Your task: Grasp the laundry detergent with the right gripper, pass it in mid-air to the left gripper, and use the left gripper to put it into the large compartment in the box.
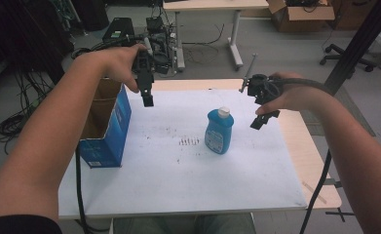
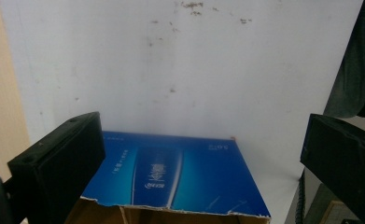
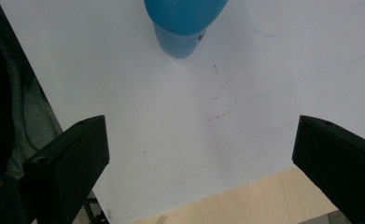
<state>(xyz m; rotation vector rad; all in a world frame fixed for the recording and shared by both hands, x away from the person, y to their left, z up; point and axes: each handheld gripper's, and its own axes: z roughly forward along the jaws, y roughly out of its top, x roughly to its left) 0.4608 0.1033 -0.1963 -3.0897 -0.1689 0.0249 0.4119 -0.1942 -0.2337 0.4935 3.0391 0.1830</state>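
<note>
White sheet [image 1: 178, 165] covers most of the wooden table [image 1: 319, 165] in the high view. On it we've got a blue bottle [image 1: 219, 131] with a white cap standing upright near the middle, and an open blue box [image 1: 105, 129] at the left edge. Our left gripper [image 1: 147, 97] hangs in the air just beside the box's far corner, and our right gripper [image 1: 263, 119] hovers right of the bottle, not touching it.

Left gripper view: 2 black jaws spread wide with nothing between them, the box [image 2: 180, 177] below, its torn rim toward us.

Right gripper view: jaws wide apart too, empty, over bare sheet [image 3: 194, 130]. The bottle [image 3: 185, 23] sits at the top edge, well clear of them.
</note>
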